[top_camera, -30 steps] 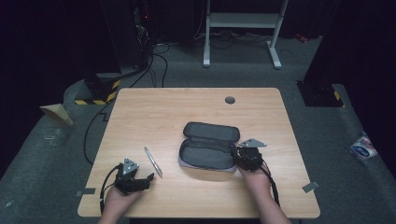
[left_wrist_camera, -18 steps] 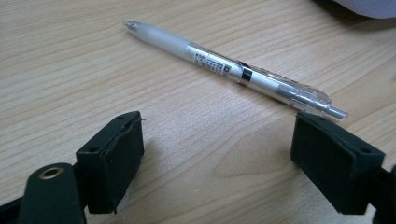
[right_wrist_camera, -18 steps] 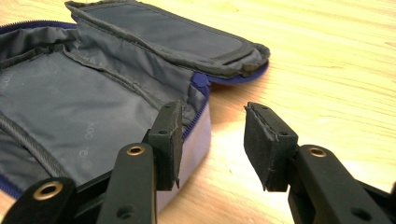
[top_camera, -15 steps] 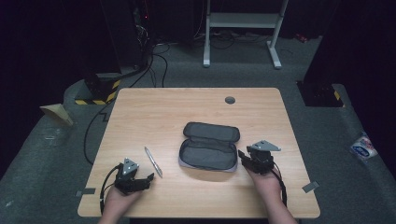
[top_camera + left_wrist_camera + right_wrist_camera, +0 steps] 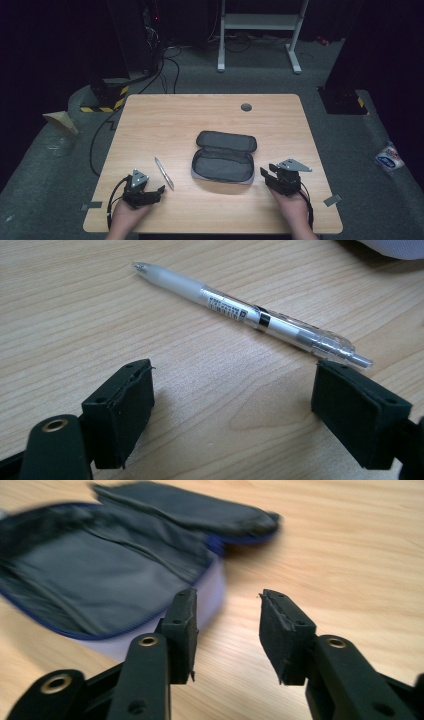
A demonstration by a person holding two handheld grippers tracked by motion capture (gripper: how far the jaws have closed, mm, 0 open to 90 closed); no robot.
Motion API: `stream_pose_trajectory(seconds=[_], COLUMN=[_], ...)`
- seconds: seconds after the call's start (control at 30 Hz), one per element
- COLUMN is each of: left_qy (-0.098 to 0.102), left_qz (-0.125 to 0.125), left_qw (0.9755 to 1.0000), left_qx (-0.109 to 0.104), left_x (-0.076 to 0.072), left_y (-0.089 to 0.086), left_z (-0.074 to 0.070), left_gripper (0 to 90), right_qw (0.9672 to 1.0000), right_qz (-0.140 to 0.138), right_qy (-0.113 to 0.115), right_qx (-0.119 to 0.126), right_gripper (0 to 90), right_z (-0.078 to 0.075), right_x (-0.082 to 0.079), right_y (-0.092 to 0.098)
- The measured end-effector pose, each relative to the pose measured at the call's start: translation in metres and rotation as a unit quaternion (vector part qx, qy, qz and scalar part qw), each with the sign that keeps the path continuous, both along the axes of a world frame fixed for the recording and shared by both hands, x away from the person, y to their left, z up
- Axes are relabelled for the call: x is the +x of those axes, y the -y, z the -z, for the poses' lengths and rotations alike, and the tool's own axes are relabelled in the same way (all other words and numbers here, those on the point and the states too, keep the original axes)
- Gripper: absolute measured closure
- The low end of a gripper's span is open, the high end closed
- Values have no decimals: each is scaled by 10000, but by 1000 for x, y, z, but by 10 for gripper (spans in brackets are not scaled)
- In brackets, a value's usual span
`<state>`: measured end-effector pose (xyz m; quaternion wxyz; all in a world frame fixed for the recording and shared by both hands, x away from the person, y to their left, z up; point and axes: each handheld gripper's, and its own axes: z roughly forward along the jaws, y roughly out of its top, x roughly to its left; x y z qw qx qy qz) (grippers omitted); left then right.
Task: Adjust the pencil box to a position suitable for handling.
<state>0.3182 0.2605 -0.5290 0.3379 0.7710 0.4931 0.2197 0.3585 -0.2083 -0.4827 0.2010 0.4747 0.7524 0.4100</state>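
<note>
The left gripper (image 5: 159,190) rests low with jaws wide and empty, a translucent white click pen (image 5: 250,315) lying just ahead on the pale wood-grain table (image 5: 165,120). The right gripper (image 5: 227,630), its jaws parted with nothing between them and just now closing slightly, sits beside an open dark fabric zip pencil case (image 5: 222,157). Grey carpet and dark room surround. The pen's label print is too small to read.

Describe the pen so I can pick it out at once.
On the wooden table, look left of the open dark pencil case, just ahead of the left claw. The pen lies there bare on the wood: slim, frosted white and clear, the only light-coloured thing nearby.
</note>
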Motion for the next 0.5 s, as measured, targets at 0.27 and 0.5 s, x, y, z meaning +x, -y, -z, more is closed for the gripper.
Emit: stream_pose_trajectory(seconds=[0.27,0.5], left_qy=[1,-6], left_qz=[-25,-14], left_qw=[10000,10000], left_qx=[-6,-4], left_x=[0,0], left_y=[0,0], left_z=[0,0], left_gripper=[178,178], right_qw=[9992,9988], right_qz=[-247,-53], right_qy=[-233,-237], right_qx=[-229,-416], right_gripper=[723,775], right_z=[5,11], right_x=[17,33], right_y=[-36,-37])
